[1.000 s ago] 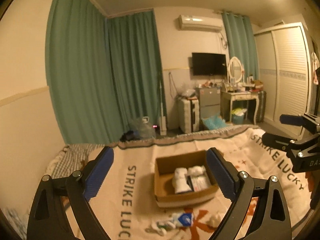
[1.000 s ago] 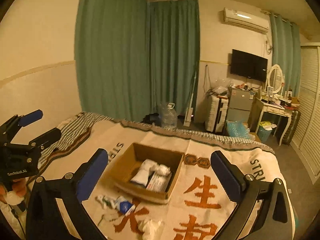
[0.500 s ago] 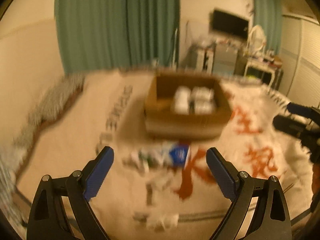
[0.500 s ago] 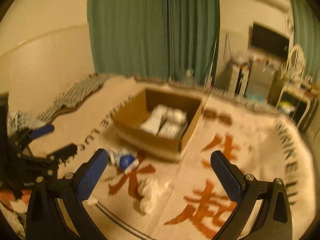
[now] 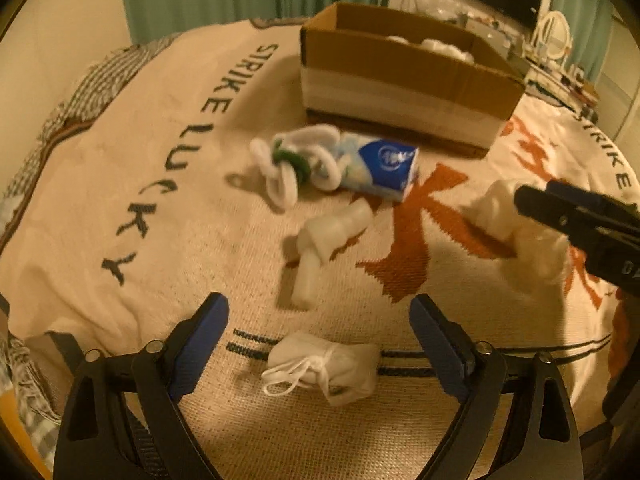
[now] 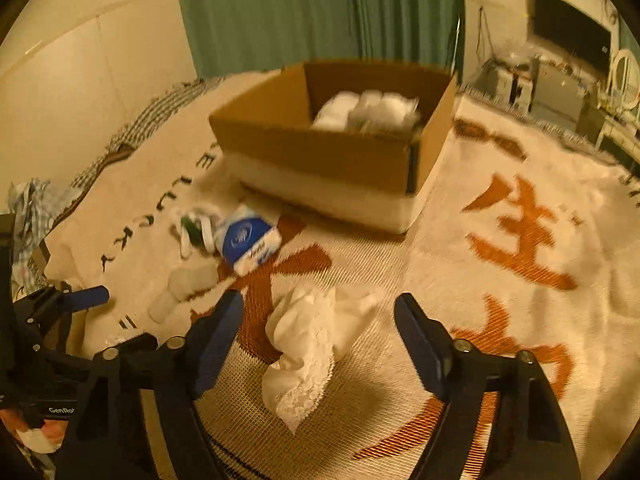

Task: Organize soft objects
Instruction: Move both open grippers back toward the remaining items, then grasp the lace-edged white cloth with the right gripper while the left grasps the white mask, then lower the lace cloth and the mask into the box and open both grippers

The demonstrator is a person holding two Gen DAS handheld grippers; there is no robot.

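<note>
Both grippers hang spread wide and empty, the left gripper (image 5: 318, 320) over the rolled white bundle (image 5: 322, 366), the right gripper (image 6: 318, 318) straddling the crumpled white cloth (image 6: 310, 344), each lined up to lift its piece into the far cardboard box (image 6: 320, 160).

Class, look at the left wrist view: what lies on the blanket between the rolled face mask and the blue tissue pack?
A white rolled sock lies between the face mask and tissue pack, seen in the left wrist view.

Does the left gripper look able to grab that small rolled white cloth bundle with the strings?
Probably yes: the left gripper is open, and the rolled white cloth bundle lies between its fingers with nothing in the way.
</note>
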